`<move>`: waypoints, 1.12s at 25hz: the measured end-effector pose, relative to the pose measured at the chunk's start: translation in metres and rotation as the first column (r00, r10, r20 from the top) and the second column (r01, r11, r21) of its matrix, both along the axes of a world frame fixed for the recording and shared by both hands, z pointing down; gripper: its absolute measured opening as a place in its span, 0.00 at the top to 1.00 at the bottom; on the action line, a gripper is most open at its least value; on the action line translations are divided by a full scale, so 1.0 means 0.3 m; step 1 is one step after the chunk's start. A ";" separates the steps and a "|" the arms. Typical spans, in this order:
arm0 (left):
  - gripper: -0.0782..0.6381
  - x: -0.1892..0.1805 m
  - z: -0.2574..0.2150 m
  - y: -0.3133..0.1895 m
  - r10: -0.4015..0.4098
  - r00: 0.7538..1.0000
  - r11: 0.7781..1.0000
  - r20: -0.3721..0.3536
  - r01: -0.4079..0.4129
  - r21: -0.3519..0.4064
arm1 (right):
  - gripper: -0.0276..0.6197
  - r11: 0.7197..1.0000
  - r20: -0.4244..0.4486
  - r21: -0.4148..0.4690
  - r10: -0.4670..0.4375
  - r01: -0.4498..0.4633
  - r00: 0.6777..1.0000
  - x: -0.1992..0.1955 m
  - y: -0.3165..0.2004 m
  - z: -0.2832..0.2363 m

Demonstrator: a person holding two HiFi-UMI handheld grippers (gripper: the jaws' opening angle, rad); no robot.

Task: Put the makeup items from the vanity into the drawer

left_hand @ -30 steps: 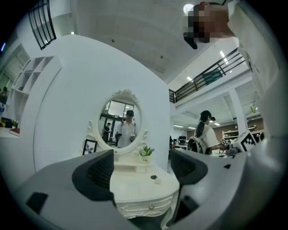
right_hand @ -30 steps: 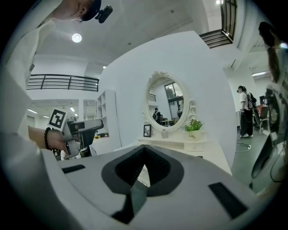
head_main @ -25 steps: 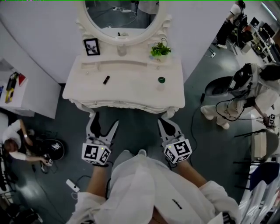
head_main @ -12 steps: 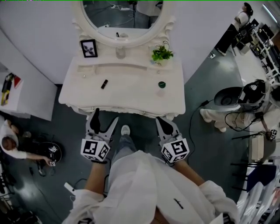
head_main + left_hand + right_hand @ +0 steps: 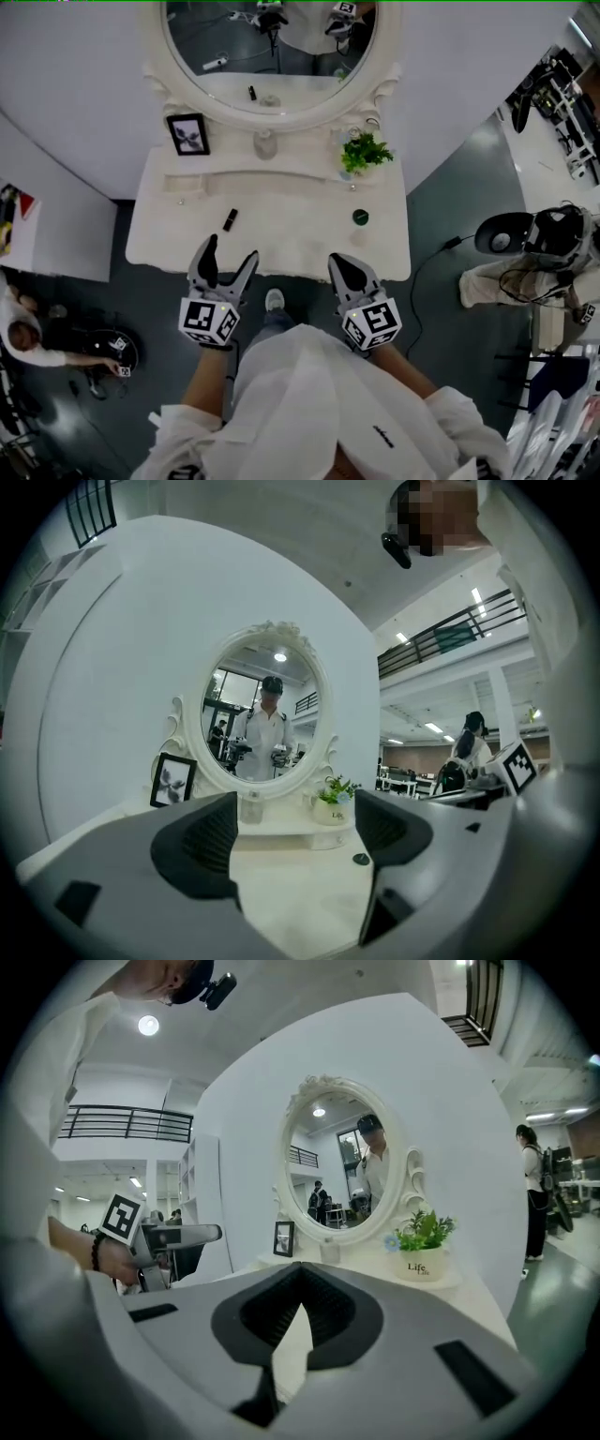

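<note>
Closer than a second ago, the person has stepped up to the white vanity point(image 5: 281, 248), whose front edge now sits just beyond both gripper tips in the middle of the head view. Its top is mostly bare. An oval mirror point(image 5: 272, 47) rises behind it at the upper centre and reflects the person. At lower left of centre, the left gripper point(image 5: 230, 255) hangs over the near edge with its jaws spread wide and nothing between them; its own view looks through the gap onto the bare tabletop. At lower right of centre, the right gripper point(image 5: 341, 266) has its jaws pressed together at the tips and holds nothing. On the raised back shelf, a potted plant point(image 5: 366, 150) stands at the right and a black picture frame point(image 5: 188, 134) at the left. Both makeup items lie out on the tabletop, well apart: a black tube point(image 5: 229, 219) just ahead of the left gripper, and a small round green jar point(image 5: 360, 217) ahead of the right one.
</note>
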State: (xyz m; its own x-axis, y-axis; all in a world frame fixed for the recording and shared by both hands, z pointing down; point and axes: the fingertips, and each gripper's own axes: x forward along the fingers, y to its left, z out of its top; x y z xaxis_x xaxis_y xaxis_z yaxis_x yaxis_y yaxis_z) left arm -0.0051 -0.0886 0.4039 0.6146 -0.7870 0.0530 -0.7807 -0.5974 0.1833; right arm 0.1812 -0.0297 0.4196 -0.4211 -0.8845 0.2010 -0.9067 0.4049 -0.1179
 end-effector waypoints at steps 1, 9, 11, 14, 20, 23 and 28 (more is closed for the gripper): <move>0.37 -0.007 0.006 -0.041 0.003 1.000 1.000 0.006 -0.003 -0.003 | 0.93 1.000 0.000 -0.003 0.000 0.000 1.000 -0.017 -0.040 0.003; 0.37 -0.031 0.106 -0.280 0.046 0.999 0.997 0.030 -0.044 -0.066 | 0.93 0.998 -0.002 -0.063 -0.011 0.011 1.000 -0.135 -0.278 0.068; 0.37 -0.024 0.136 -0.317 0.068 0.997 0.995 0.034 -0.065 -0.080 | 0.93 0.997 -0.005 -0.074 -0.010 0.010 1.000 -0.154 -0.321 0.087; 0.37 -0.012 0.176 -0.354 0.098 0.995 0.990 0.035 -0.093 -0.106 | 0.93 0.996 -0.005 -0.090 -0.009 0.009 1.000 -0.175 -0.368 0.112; 0.37 0.011 0.205 -0.427 0.121 0.992 0.985 0.040 -0.116 -0.125 | 0.93 0.993 -0.013 -0.113 -0.036 0.035 0.999 -0.219 -0.453 0.145; 0.37 0.024 0.238 -0.453 0.116 0.992 0.984 0.050 -0.108 -0.141 | 0.93 0.992 -0.016 -0.118 -0.055 0.053 0.998 -0.234 -0.490 0.168; 0.37 0.010 0.304 -0.480 0.055 0.995 0.984 0.089 -0.038 -0.176 | 0.93 0.981 -0.001 -0.160 -0.110 0.108 0.994 -0.279 -0.519 0.238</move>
State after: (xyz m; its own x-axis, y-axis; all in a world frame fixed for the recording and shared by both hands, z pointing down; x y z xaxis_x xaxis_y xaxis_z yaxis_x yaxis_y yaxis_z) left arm -0.0021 -0.2326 0.4950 0.6362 -0.7315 0.2452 -0.7714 -0.5987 0.2155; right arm 0.0975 -0.1855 0.4910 -0.5107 -0.7897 0.3399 -0.8595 0.4782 -0.1805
